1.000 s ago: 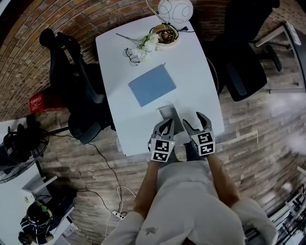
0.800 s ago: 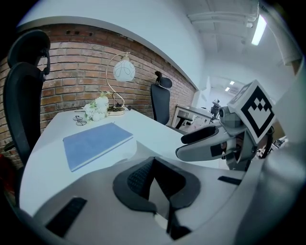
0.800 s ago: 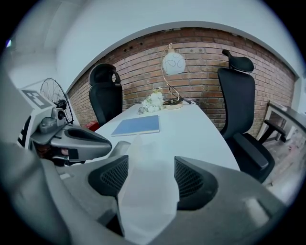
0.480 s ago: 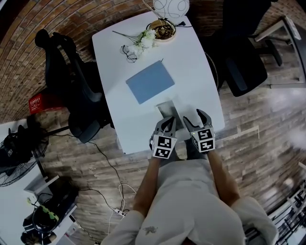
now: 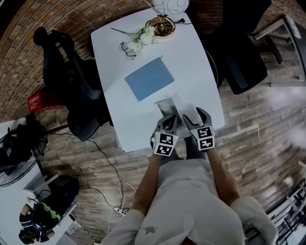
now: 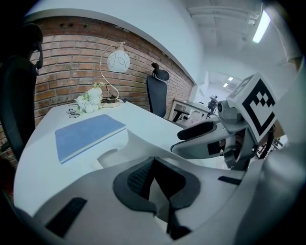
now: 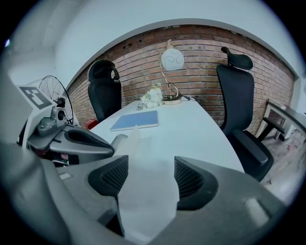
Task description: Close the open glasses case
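The pale grey glasses case (image 5: 167, 106) lies open near the table's front edge, its lid (image 7: 129, 136) standing up. My left gripper (image 5: 168, 122) is at the case's near end. In the left gripper view its pad tips meet, with the case's white shell (image 6: 111, 154) just beyond them. My right gripper (image 5: 197, 117) sits just right of the case with its jaws spread. A pale sheet of the case (image 7: 146, 191) fills the gap between its pads (image 7: 191, 179). The left gripper (image 7: 76, 141) shows at the left of the right gripper view.
Farther back on the white table (image 5: 196, 72) lie a blue notebook (image 5: 148, 78), a pair of glasses (image 5: 126, 49), white flowers (image 5: 143, 36) and a round lamp (image 5: 168, 5). Black office chairs stand at the left (image 5: 71, 76) and the right (image 5: 241, 57).
Both grippers have crept a little forward, and the left one has shifted slightly right toward the case's near end. The jaw openings look the same.
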`<state>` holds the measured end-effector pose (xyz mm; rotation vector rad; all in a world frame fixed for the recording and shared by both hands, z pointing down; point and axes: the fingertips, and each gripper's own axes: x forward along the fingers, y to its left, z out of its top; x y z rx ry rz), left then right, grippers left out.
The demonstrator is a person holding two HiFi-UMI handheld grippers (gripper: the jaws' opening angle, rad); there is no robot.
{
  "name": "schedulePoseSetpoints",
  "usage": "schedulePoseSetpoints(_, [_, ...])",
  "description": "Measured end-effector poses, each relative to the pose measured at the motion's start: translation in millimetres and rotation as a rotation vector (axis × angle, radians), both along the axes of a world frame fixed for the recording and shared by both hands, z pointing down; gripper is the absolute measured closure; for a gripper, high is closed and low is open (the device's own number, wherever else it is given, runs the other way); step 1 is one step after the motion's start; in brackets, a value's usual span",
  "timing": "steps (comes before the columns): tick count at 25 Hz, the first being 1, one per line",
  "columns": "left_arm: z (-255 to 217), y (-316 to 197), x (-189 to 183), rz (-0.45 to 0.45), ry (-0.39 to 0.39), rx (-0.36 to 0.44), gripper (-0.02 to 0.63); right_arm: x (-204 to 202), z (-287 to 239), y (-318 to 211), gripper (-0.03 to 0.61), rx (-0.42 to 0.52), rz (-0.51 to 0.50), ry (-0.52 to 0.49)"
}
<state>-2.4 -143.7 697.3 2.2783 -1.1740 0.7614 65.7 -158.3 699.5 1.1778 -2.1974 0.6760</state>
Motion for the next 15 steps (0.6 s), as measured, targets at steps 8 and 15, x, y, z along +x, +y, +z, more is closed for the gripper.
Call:
schedulePoseSetpoints(8, [1.5,-0.1,4.5,0.015,0.002,0.002,0.611,0.1,0.1,2.8,0.276,0.005,-0.005,0.011])
schedulePoseSetpoints(15, [2.7,3.5,4.4,0.022,0.009,-0.010,0.611,-7.4,-0.9,6.3,0.276,0.008,-0.021,0.008])
